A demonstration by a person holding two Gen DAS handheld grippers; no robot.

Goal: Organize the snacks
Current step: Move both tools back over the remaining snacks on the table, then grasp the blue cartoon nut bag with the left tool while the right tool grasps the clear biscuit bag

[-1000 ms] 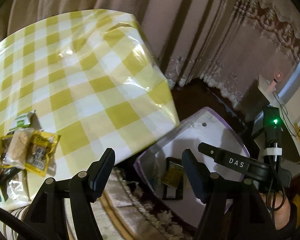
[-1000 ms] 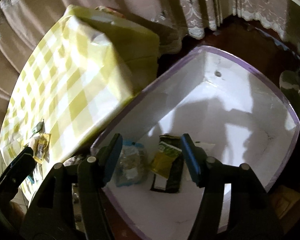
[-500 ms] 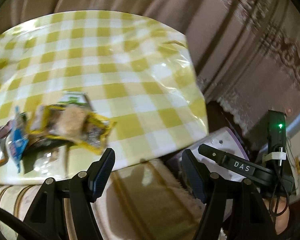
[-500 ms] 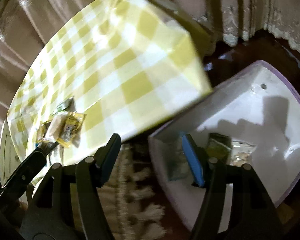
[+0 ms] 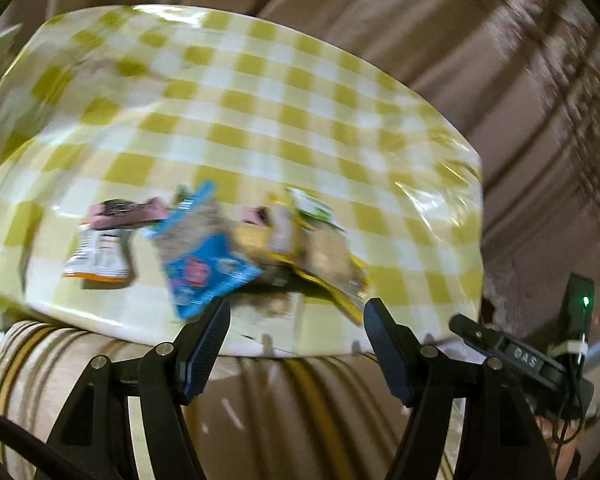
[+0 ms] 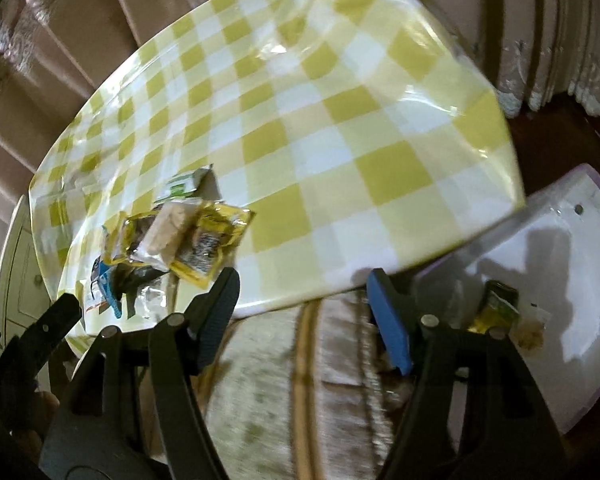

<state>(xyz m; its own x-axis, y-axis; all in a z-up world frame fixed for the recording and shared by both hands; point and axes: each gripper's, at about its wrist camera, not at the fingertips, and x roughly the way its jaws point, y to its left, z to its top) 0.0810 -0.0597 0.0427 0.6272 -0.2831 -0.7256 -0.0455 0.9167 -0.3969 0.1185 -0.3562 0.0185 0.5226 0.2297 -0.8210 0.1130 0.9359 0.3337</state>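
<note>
My left gripper has swung from the white bin to the snack packets heaped on the checked table; both it and my right gripper are hanging wide, empty.

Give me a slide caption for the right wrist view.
Empty right gripper above snack packets on checked table, white bin alongside.

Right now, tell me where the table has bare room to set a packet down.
The checked tablecloth is bare across its far half and the whole side toward the white bin, right up to that edge. It is crowded only at the near corner, where the snack pile overlaps itself from the yellow packet to the blue packet.
</note>
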